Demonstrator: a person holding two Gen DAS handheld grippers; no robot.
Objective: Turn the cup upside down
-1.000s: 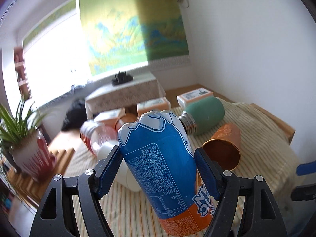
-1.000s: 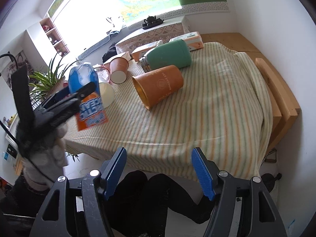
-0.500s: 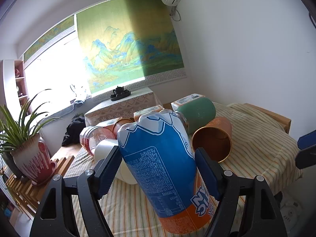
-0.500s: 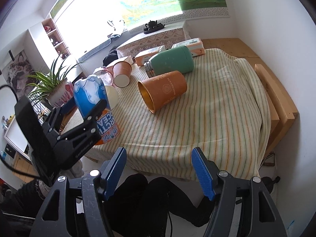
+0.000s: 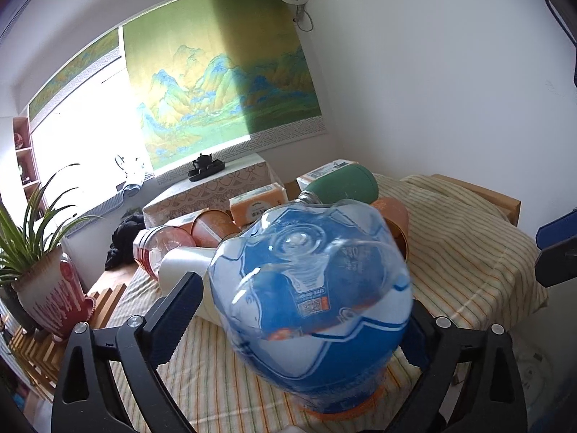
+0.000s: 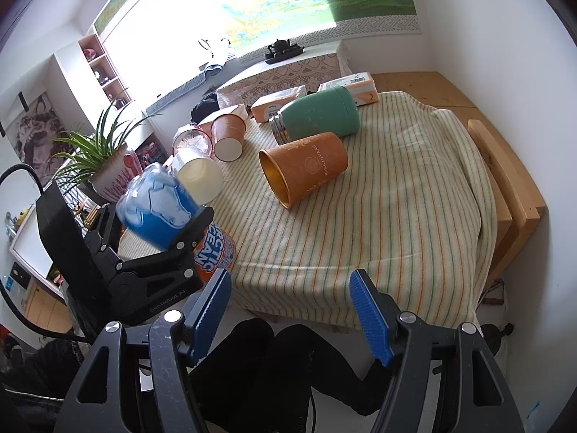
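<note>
A table [image 6: 414,195] draped in a striped cloth is seen ahead of both grippers. Beyond the right gripper [image 6: 290,310], whose jaws are spread wide and hold nothing, a green flask [image 6: 317,119] and an orange cup [image 6: 306,166] are laid on their sides, touching each other. To its left, the blue cup [image 5: 310,288] is clamped between the jaws of the left gripper [image 6: 162,231] at the table's near left corner, tilted, its clear bottom turned up toward the left wrist camera and its orange rim end lowest.

striped-cloth table [image 6: 414,216], orange cup [image 6: 306,166], green flask [image 6: 317,119]
</note>
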